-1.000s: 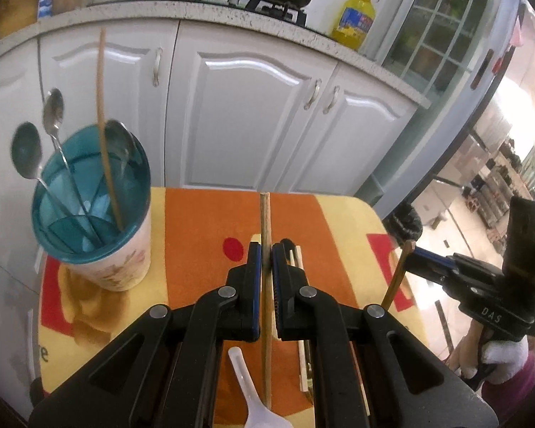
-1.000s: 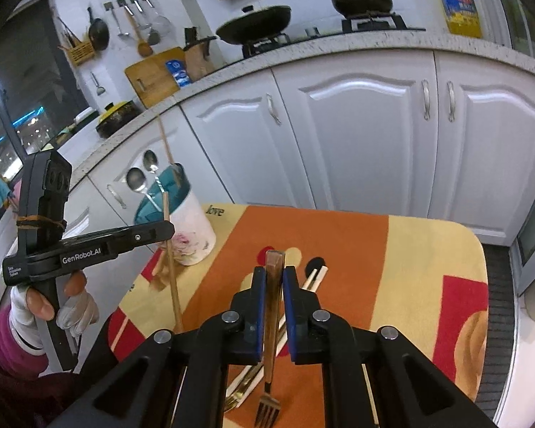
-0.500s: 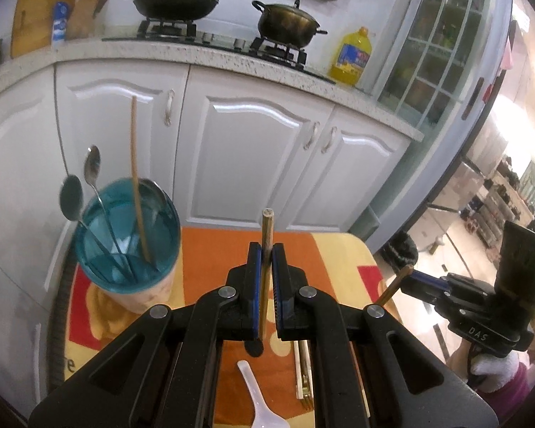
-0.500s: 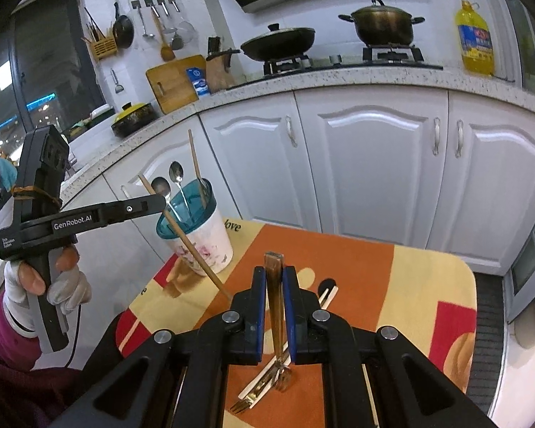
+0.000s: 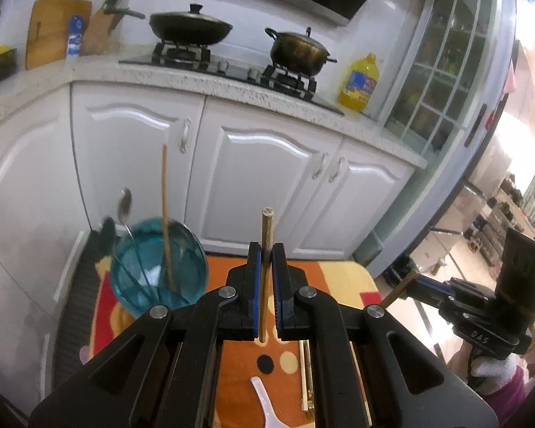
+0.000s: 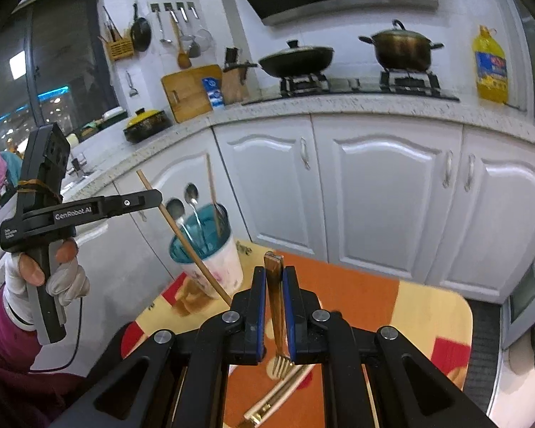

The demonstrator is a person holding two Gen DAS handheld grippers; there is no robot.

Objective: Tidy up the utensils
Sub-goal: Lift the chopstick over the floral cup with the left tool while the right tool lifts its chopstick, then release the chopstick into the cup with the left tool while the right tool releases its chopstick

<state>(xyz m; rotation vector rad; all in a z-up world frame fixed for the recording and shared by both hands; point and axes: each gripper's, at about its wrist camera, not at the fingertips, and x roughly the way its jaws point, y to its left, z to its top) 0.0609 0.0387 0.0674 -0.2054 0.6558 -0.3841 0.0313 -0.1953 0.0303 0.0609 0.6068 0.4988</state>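
Left wrist view: my left gripper (image 5: 266, 278) pinches a chopstick (image 5: 265, 267); tip it upright over the blue-rimmed cup (image 5: 159, 260) (right gripper (image 6: 274, 306) clamps a fork (image 6: 277, 321)).

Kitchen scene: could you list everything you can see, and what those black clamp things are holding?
Table: one, orange-yellow cloth, foreground.
Cup: one, white with teal inside, table's left corner.
Spoons: two, metal, standing in cup.
Chopstick in cup: one, wooden, upright.
White spoon: one, lying on table.
Loose cutlery: gold and wooden pieces, count unclear, on table.
Wok, pot: one each, dark, on stove.
Oil bottle: one, yellow, counter.
Cutting board: one, wooden, against wall.
Left gripper: fingers clamp a chopstick.
Right gripper: fingers clamp a fork.
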